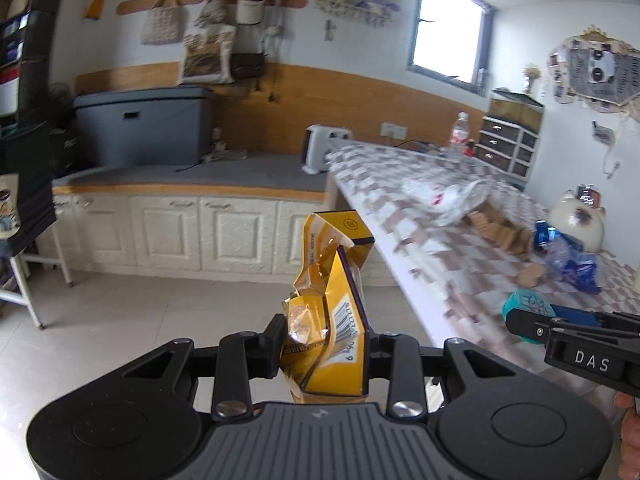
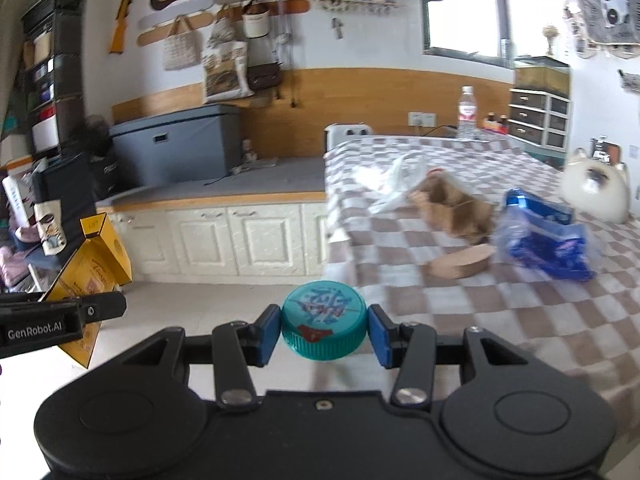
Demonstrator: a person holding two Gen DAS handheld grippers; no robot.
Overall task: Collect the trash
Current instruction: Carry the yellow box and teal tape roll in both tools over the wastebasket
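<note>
The left gripper (image 1: 324,344) is pinching a crumpled yellow carton (image 1: 332,304) low on its body, the black pads pressed against both sides. The carton stands roughly upright above the gripper. It is badly crushed: its walls are creased and folded inward, a torn strip of shiny golden lining curls out near the middle, and a barcode with digits runs along one face. Dark purple edging outlines its panels, and a small round emblem sits on the top flap. In the right wrist view the same carton (image 2: 94,264) shows at the left edge, with a round hole in one side panel and faint script on its broad face.

The right gripper (image 2: 324,330) clamps a teal bottle cap (image 2: 324,324) between its blue pads (image 2: 269,334), one on each side of the ribbed rim. The cap's flat top faces the camera and bears blue lettering with a small red mark beneath it.

Both held items are off the edge of the counter (image 2: 420,308), which is covered in a brown and white checked cloth. On it lie a white plastic bag (image 2: 394,184), a crumpled brown paper bag (image 2: 456,208), a flat brown paper piece (image 2: 460,262) and a blue and clear plastic wrapper (image 2: 548,240). A clear water bottle (image 2: 467,112) stands at the far end.
</note>
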